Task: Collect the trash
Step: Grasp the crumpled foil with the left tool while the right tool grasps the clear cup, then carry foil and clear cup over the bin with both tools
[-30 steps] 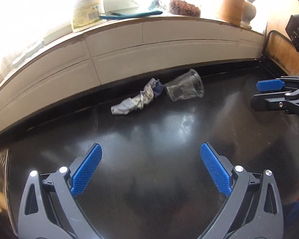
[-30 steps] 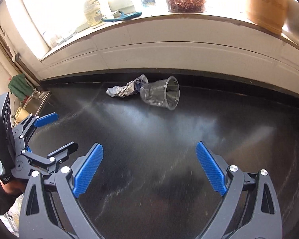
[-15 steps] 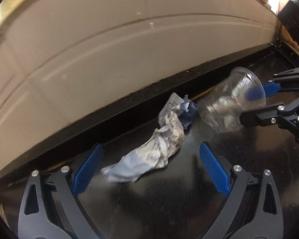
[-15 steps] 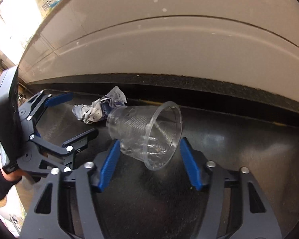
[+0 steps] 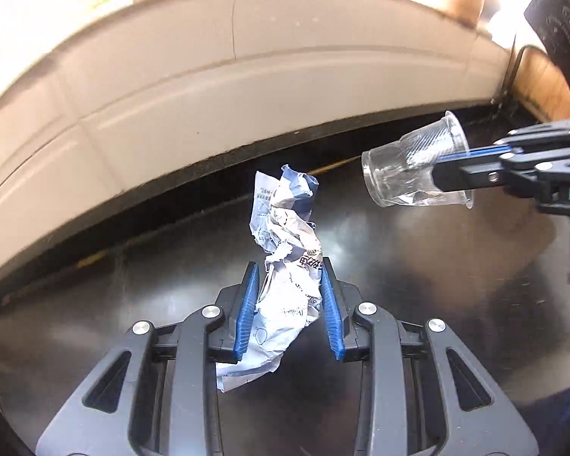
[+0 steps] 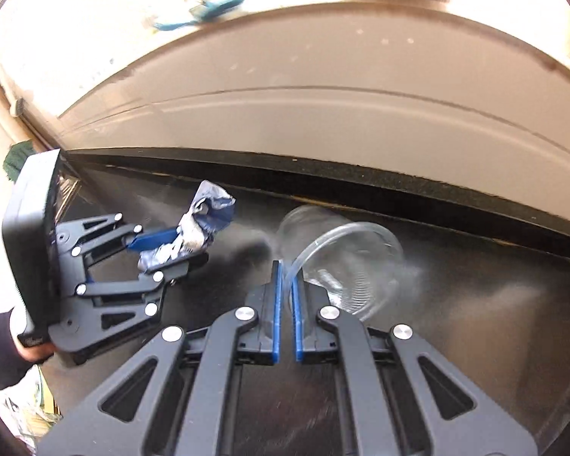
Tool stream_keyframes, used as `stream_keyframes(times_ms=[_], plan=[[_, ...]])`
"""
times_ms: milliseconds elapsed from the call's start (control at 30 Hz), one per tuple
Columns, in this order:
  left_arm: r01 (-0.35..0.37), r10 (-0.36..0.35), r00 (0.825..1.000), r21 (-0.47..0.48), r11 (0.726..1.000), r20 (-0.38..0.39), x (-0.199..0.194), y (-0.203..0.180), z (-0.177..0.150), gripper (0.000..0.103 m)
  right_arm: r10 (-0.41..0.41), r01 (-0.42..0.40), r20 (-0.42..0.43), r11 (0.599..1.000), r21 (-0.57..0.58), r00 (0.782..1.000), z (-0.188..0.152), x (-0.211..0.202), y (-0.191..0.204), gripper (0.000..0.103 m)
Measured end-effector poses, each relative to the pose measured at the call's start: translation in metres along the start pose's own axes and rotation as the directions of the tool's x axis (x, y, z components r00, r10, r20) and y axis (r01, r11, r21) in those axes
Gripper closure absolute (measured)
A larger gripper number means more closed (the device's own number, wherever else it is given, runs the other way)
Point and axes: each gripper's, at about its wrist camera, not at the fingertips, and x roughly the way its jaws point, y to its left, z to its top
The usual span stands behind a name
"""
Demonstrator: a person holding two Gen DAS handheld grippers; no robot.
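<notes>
A crumpled white and blue paper wrapper (image 5: 285, 228) sits between the blue pads of my left gripper (image 5: 288, 266). Its jaws are closing and the pads press on the paper's sides. Seen from the right wrist, the same left gripper (image 6: 188, 245) holds the paper (image 6: 205, 216) over the black counter. My right gripper (image 6: 288, 266) is shut on the rim of a clear plastic cup (image 6: 345, 262). In the left wrist view the cup (image 5: 406, 174) hangs sideways from the right gripper (image 5: 440, 167), with its base pointing left.
The black countertop (image 5: 418, 304) ends at a cream tiled wall (image 5: 247, 87) close ahead. A blurred sill above carries a teal object (image 6: 209, 9). A dark-sleeved hand (image 6: 3, 338) holds the left gripper. A cable (image 5: 513, 72) runs down the right corner.
Both grippers moved in towards the wall and closed. The left one closed around the paper and the right one closed on the cup's rim. The cup now hangs off the counter.
</notes>
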Motion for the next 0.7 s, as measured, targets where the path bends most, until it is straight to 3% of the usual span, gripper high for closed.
stream_keyframes(times_ms=[333, 567, 700], plan=[[-0.087, 0.086, 0.996, -0.178, 0.98, -0.015, -0.1, -0.05, -0.066, 0.071, 0.017, -0.015, 0.025, 0.998, -0.069, 1.0, -0.072, -0.069, 0.047, 0.097], [-0.129, 0.128, 0.992, -0.223, 0.966, -0.02, -0.139, -0.077, -0.117, 0.071, 0.036, -0.035, 0.003, 0.994, -0.103, 0.999, -0.113, -0.082, 0.068, 0.097], [-0.152, 0.15, 0.988, -0.268, 0.951, -0.027, -0.16, -0.07, -0.143, 0.071, 0.049, -0.05, -0.011, 0.991, -0.127, 0.999, -0.13, -0.091, 0.079, 0.097]])
